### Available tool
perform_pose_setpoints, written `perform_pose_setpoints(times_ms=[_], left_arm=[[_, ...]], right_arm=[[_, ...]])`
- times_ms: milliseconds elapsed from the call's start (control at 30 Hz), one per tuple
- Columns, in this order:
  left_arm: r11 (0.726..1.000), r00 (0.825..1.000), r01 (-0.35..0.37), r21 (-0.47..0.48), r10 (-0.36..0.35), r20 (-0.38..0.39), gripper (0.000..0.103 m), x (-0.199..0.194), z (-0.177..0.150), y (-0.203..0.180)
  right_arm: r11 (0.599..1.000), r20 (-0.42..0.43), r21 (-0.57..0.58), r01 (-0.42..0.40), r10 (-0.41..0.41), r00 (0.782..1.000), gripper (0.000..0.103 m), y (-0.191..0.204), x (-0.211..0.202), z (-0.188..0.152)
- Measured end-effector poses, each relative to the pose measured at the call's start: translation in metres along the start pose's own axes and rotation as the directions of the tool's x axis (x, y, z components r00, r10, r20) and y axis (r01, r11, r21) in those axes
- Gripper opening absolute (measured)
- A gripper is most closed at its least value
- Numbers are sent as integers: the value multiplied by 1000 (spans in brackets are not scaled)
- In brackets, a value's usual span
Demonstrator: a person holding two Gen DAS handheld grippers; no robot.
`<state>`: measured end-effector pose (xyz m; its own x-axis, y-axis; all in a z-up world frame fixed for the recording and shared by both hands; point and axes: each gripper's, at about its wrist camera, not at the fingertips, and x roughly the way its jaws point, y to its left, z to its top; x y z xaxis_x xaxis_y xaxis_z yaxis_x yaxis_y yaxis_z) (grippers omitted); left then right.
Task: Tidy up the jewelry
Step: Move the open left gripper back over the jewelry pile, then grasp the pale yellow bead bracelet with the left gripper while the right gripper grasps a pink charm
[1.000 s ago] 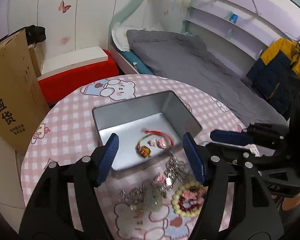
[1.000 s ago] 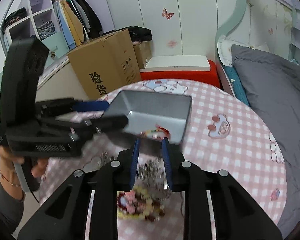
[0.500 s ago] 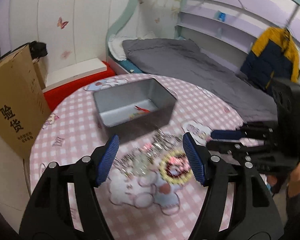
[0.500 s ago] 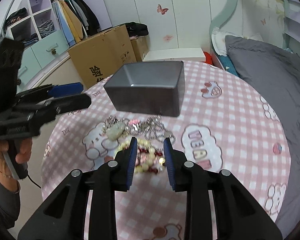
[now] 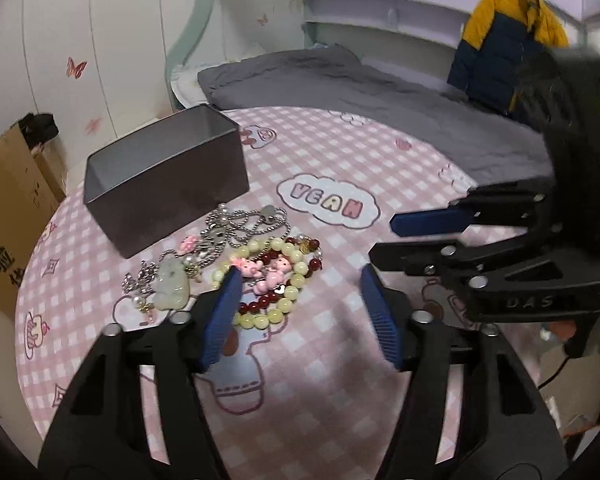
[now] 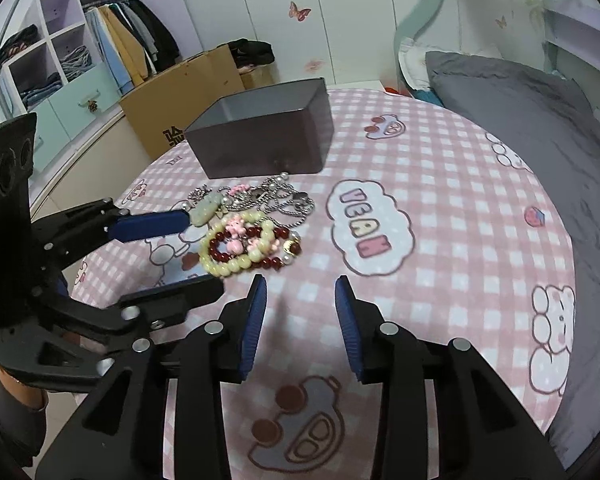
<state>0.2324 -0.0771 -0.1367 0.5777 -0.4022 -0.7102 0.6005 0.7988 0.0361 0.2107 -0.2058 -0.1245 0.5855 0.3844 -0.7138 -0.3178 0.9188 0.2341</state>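
Observation:
A grey metal box (image 5: pixel 168 180) (image 6: pixel 264 140) stands on the round pink checked table. In front of it lies a pile of jewelry: a yellow and red bead bracelet with pink charms (image 5: pixel 272 276) (image 6: pixel 244 246), silver ball chains (image 5: pixel 244 224) (image 6: pixel 288 196) and a pale green jade pendant (image 5: pixel 172 284) (image 6: pixel 206 208). My left gripper (image 5: pixel 300 312) is open and empty, its left finger beside the bracelet. My right gripper (image 6: pixel 300 320) is open and empty, over bare cloth just right of the pile.
The table cloth (image 6: pixel 460 240) has cartoon prints. A bed with grey bedding (image 5: pixel 340 88) lies beyond the table. A cardboard box (image 6: pixel 188 92) and a wardrobe (image 6: pixel 60 64) stand at the left. A yellow and navy jacket (image 5: pixel 504 48) hangs at the right.
Both grippers have pulled back from the box and dropped lower toward the table. The right gripper has opened wider. The jewelry pile now lies ahead of both.

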Motion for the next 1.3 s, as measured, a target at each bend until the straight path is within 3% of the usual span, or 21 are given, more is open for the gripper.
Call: perform_pose_setpoints(times_ms=[267, 367, 467, 633, 833, 1133, 1300], left_arm=[[998, 993, -50, 26, 53, -102, 34, 26, -5, -4], [997, 991, -74, 33, 77, -106, 23, 27, -6, -3], [999, 993, -44, -27, 40, -107, 11, 23, -5, 10], [991, 997, 31, -128, -39, -60, 10, 9, -4, 31], [952, 988, 155, -264, -146, 54, 9, -22, -1, 67], [920, 973, 221, -324, -185, 139, 9, -47, -2, 91], [917, 971, 225, -331, -181, 158, 9, -55, -5, 102]], right_arm=[[1000, 8, 21, -7, 7, 1000, 37, -12, -3, -5], [1000, 7, 21, -14, 13, 1000, 38, -12, -2, -6], [1000, 7, 20, -19, 19, 1000, 38, -12, -1, -5], [1000, 5, 11, -27, 27, 1000, 38, -8, 2, -3], [999, 2, -16, -44, 44, 999, 38, 4, 4, 3], [993, -23, -88, -76, 74, 997, 38, 35, 22, 15], [986, -39, -152, -64, 59, 997, 38, 52, 38, 28]])
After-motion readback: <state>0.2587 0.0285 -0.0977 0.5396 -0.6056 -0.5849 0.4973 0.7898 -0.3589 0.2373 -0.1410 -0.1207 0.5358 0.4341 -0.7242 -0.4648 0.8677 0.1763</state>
